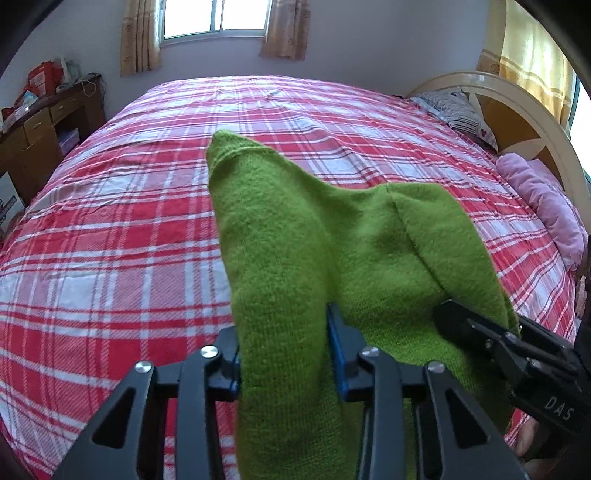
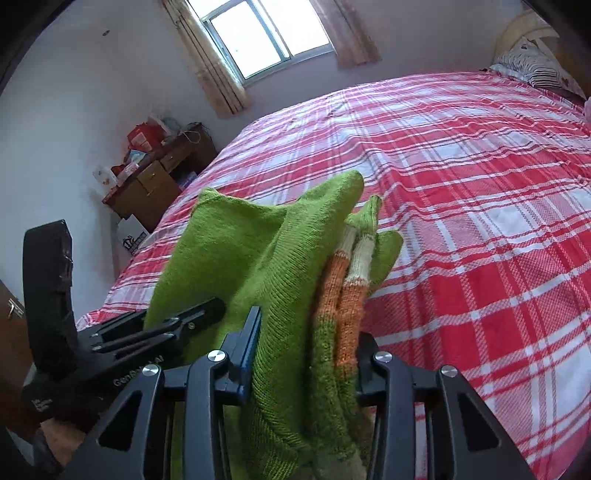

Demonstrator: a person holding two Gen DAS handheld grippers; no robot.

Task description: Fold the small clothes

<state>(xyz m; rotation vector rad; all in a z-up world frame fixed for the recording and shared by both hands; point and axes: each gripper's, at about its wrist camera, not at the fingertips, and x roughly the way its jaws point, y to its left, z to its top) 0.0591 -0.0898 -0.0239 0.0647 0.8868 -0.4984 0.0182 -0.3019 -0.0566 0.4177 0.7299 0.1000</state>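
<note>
Here both grippers grip one green knit sweater [image 1: 295, 236], held up above the bed [image 1: 110, 229] with its red and white plaid sheet. The left gripper [image 1: 284, 354] has its jaws clamped on a thick fold of the knit, which rises between them to a peak and spreads off to the right. The right gripper [image 2: 306, 354] has its jaws clamped on a bunched stack of the same garment, where orange and cream striped bands [image 2: 347, 280] lie pressed against the plain green. Each camera catches the other tool at its side: in the left wrist view the right gripper shows at the lower right edge, its tip touching the cloth; in the right wrist view the left gripper shows at the lower left, its tip against the green fold. The striped bands may be cuffs, though the bunching hides their shape. A patterned pillow [image 1: 458, 110] and a purple cloth [image 1: 546, 199] lie at the head of the bed by the headboard [image 1: 517, 110]. A wooden desk [image 2: 155, 184] with clutter stands by the wall, beneath a curtained window [image 2: 266, 33].
</note>
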